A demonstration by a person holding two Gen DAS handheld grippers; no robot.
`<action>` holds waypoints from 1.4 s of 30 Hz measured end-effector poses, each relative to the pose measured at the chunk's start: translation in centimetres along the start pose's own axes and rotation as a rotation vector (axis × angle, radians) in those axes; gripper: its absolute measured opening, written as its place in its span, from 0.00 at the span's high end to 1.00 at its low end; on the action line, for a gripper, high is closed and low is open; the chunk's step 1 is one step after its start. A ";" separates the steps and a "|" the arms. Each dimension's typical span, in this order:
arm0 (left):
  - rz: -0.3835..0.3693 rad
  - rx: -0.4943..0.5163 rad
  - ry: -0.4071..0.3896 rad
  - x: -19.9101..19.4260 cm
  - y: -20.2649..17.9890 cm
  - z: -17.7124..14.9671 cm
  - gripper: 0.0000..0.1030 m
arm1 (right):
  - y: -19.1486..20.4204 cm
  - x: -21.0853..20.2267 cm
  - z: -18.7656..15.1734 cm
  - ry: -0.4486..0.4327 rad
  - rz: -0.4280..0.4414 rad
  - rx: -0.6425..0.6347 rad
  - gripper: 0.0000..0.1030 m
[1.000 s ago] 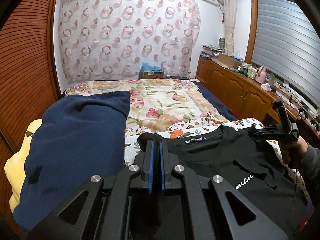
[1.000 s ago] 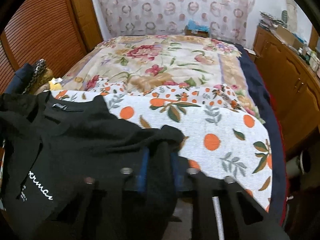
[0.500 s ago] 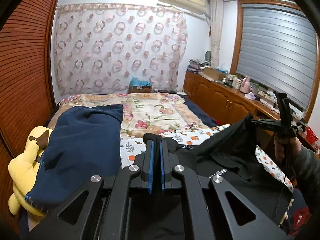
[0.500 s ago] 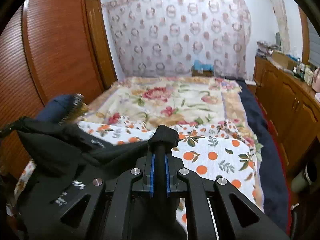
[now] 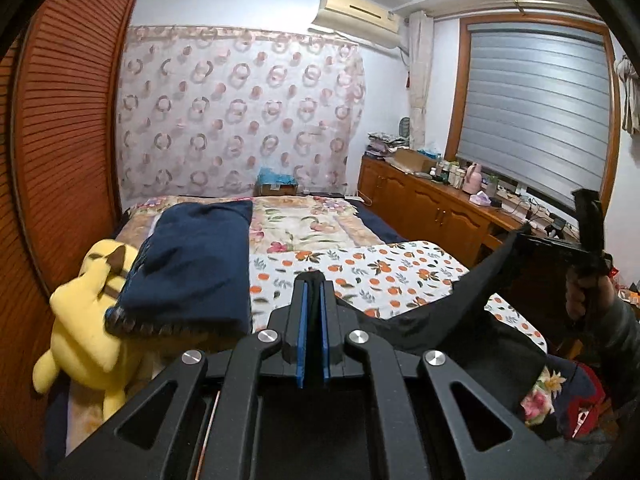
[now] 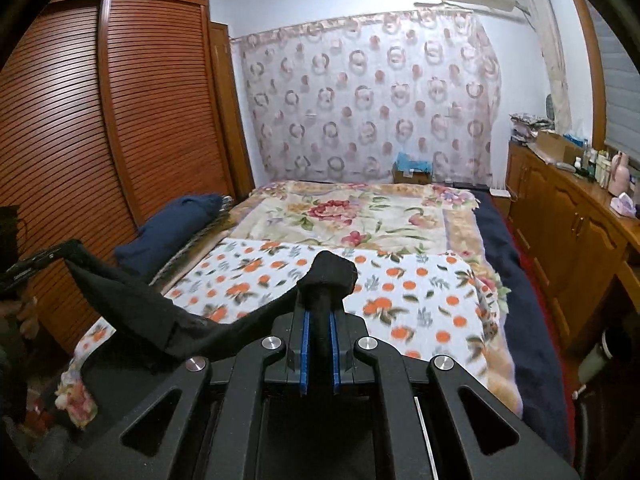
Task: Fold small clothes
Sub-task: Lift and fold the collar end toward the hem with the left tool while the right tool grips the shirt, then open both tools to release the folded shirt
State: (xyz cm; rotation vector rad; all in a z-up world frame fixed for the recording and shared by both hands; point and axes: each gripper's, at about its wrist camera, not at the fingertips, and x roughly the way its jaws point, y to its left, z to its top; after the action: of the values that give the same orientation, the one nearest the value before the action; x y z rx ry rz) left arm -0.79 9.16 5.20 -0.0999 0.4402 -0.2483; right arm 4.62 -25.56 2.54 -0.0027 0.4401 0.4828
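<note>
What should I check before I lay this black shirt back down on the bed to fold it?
1. Left gripper grip: ok, jaws shut on the black shirt.
2. Right gripper grip: ok, a bunch of shirt cloth sticks out past its shut jaws.
3. Shirt held between both grippers: ok, but the edge sags between them.
4. Landing spot on the orange-print blanket: ok, bare.
5. Blue pillow and yellow plush toy: ok, they lie off to the side by the wardrobe.
6. Shirt's lower half free of creases: cannot tell, it hangs below both views.
</note>
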 end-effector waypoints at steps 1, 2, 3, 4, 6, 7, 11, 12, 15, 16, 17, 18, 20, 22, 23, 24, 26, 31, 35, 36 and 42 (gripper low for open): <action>-0.003 -0.004 -0.001 -0.7 0.1 -0.4 0.94 | 0.2 -1.0 -0.7 0.005 0.005 0.001 0.93; -0.003 -0.003 -0.003 -1.0 0.1 -0.6 0.94 | 0.4 -2.0 -1.4 0.016 0.005 -0.006 0.93; 0.005 -0.003 -0.004 -1.3 0.1 -0.7 0.94 | 0.7 -2.9 -2.0 0.025 0.005 -0.014 0.93; 0.007 -0.004 0.000 -1.4 0.2 -0.9 0.94 | 0.9 -3.8 -2.8 0.038 0.005 -0.021 0.93; 0.002 -0.010 0.025 -1.1 0.4 -1.6 0.94 | 1.0 -4.9 -4.4 0.065 0.007 -0.020 0.93; 0.000 -0.012 0.038 -0.8 0.4 -2.1 0.94 | 0.9 -5.1 -4.9 0.081 0.012 -0.012 0.93; 0.005 0.001 0.098 0.8 0.6 -5.0 0.94 | 0.4 -4.5 -7.9 0.183 -0.008 -0.007 0.92; 0.006 -0.005 0.114 1.2 0.7 -5.6 0.94 | 0.3 -4.1 -8.4 0.202 -0.016 -0.006 0.92; -0.002 -0.040 0.140 2.0 1.2 -6.7 0.94 | -0.5 -2.6 -9.7 0.267 -0.044 0.001 0.92; -0.008 -0.047 0.147 2.1 1.3 -6.9 0.93 | -0.5 -2.0 -9.4 0.280 -0.045 0.003 0.92; -0.010 -0.052 0.153 2.2 1.5 -7.0 0.93 | -0.7 -1.7 -9.3 0.290 -0.047 0.005 0.88; 0.000 -0.057 0.154 2.2 1.8 -7.1 0.92 | -0.7 -1.5 -8.8 0.283 -0.053 0.009 0.86; 0.023 -0.058 0.150 2.1 2.2 -6.7 0.87 | -0.9 -2.5 -8.1 0.249 -0.044 0.024 0.75; 0.030 -0.057 0.134 1.7 2.6 -6.2 0.73 | 0.3 -3.6 -7.2 0.201 -0.031 0.021 0.66; 0.033 -0.055 0.117 1.3 2.8 -5.8 0.65 | 0.5 -4.4 -6.7 0.173 -0.033 0.013 0.61; 0.034 -0.054 0.105 1.0 3.1 -5.6 0.61 | 0.8 -5.1 -6.3 0.151 -0.033 0.005 0.60; 0.028 -0.050 0.084 0.6 3.5 -4.9 0.53 | 1.0 -6.0 -5.7 0.124 -0.033 -0.008 0.57; 0.037 -0.025 0.077 1.4 4.7 -3.5 0.22 | 0.8 -5.5 -5.1 0.100 -0.056 -0.046 0.47; 0.044 -0.019 0.131 4.0 5.6 -3.7 0.22 | -0.5 -2.0 -5.8 0.125 -0.076 -0.025 0.46; 0.042 -0.018 0.150 4.8 5.8 -3.9 0.22 | -0.6 -0.9 -6.0 0.132 -0.079 -0.024 0.46; 0.025 -0.046 0.292 9.4 7.1 -5.8 0.22 | -1.9 3.7 -7.1 0.241 -0.076 0.001 0.46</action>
State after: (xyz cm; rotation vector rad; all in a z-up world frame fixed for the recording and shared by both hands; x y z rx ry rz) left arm 6.46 13.32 -4.87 -0.1034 0.7369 -0.2294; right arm 5.51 -26.40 -5.55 -0.0773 0.6740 0.4086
